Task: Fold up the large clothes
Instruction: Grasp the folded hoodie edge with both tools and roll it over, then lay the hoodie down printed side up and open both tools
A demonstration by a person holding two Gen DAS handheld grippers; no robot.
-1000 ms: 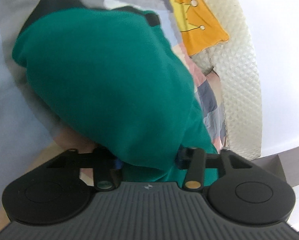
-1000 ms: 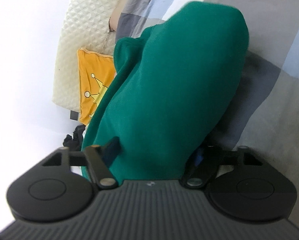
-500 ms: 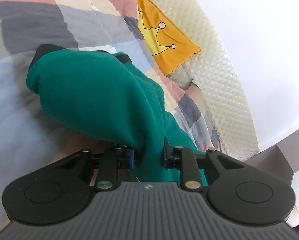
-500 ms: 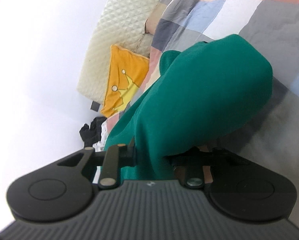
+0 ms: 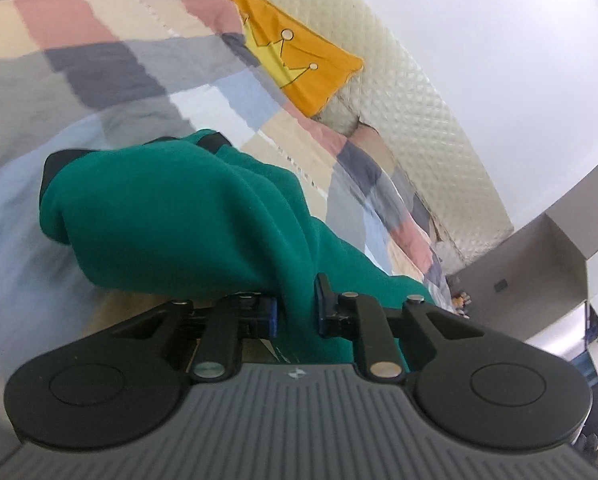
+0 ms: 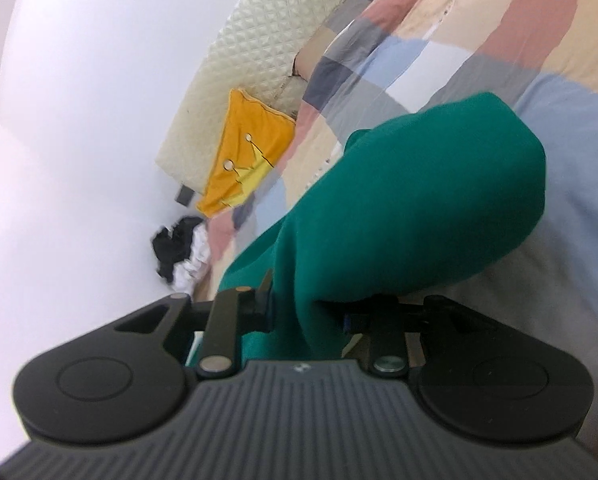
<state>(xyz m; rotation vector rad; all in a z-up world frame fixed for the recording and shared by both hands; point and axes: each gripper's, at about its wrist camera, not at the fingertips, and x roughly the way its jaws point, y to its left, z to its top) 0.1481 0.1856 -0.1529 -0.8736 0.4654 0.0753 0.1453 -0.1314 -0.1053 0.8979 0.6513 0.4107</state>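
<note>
A large green garment (image 5: 171,216) with a dark trim hangs bunched above a patchwork bedspread (image 5: 99,72). My left gripper (image 5: 297,306) pinches a fold of it, its jaws still closing on the cloth, and the pads press the fabric from both sides. In the right wrist view the same green garment (image 6: 419,200) bulges forward from my right gripper (image 6: 307,312), which is shut on another fold. Both fingertips are largely buried in cloth. The rest of the garment hangs down out of sight.
An orange cushion with a yellow crown (image 5: 299,60) leans against a cream quilted headboard (image 5: 419,128) by the white wall. A dark and white pile of clothes (image 6: 181,252) lies beyond the bed's far end. A grey cabinet (image 5: 539,272) stands at right.
Both grippers closed on the green garment and lifted it up and back off the bedspread. More of the bed, cushion and headboard now shows beyond it.
</note>
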